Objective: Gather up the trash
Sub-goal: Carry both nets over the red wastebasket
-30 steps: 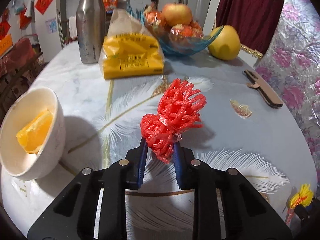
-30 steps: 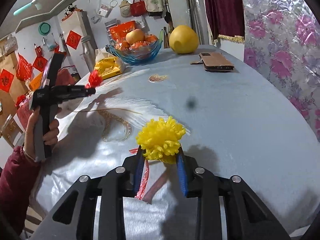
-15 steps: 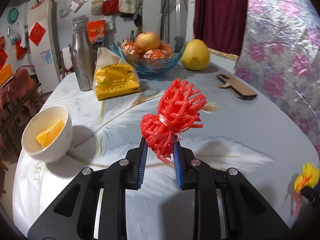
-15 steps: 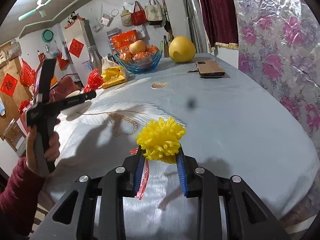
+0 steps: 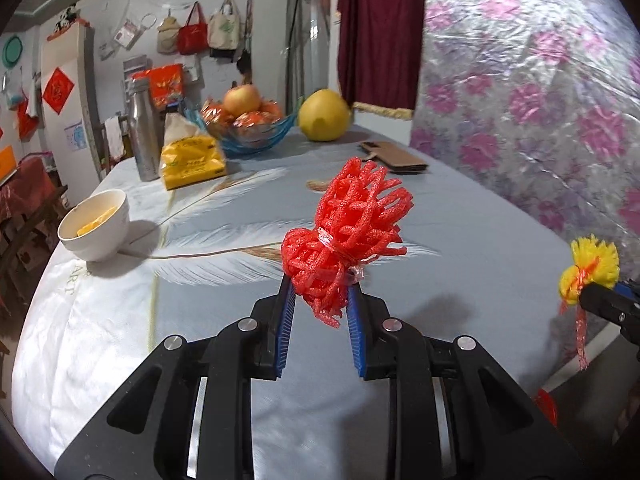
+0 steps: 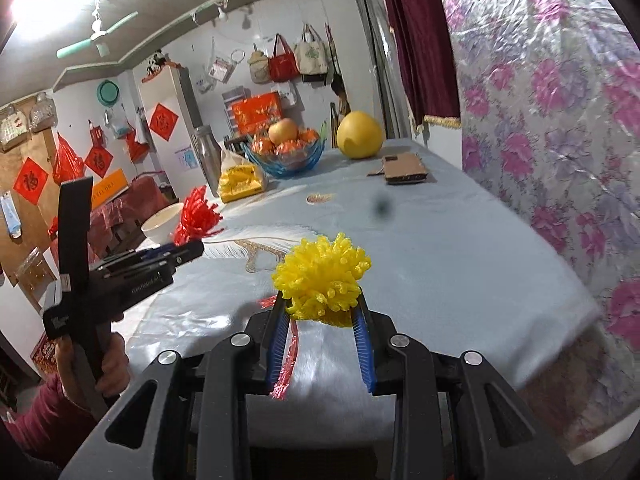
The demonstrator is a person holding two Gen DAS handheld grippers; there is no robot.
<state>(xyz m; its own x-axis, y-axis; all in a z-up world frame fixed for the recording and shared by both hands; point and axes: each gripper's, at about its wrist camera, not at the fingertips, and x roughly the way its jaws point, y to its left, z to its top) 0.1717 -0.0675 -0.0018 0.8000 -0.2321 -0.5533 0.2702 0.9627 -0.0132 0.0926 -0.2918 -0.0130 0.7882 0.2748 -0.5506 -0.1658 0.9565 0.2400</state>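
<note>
My left gripper (image 5: 320, 292) is shut on a red foam fruit net (image 5: 348, 224) and holds it well above the table (image 5: 460, 240). It also shows in the right wrist view (image 6: 198, 216) at the left, in the black hand-held gripper (image 6: 120, 272). My right gripper (image 6: 320, 304) is shut on a yellow foam fruit net (image 6: 322, 276) with a red ribbon (image 6: 286, 364) hanging below, raised over the table's near edge. The yellow net also shows in the left wrist view (image 5: 592, 266) at the far right.
On the table stand a white bowl (image 5: 96, 226) with an orange slice, a yellow packet (image 5: 192, 160), a steel bottle (image 5: 144, 136), a blue glass fruit bowl (image 5: 252, 136), a pomelo (image 5: 324, 116) and a brown phone case (image 5: 394, 156). A floral plastic sheet (image 5: 540, 100) hangs at the right.
Both grippers have lifted and pulled back from the table with their nets still held. The table now appears lower and farther in both views.
</note>
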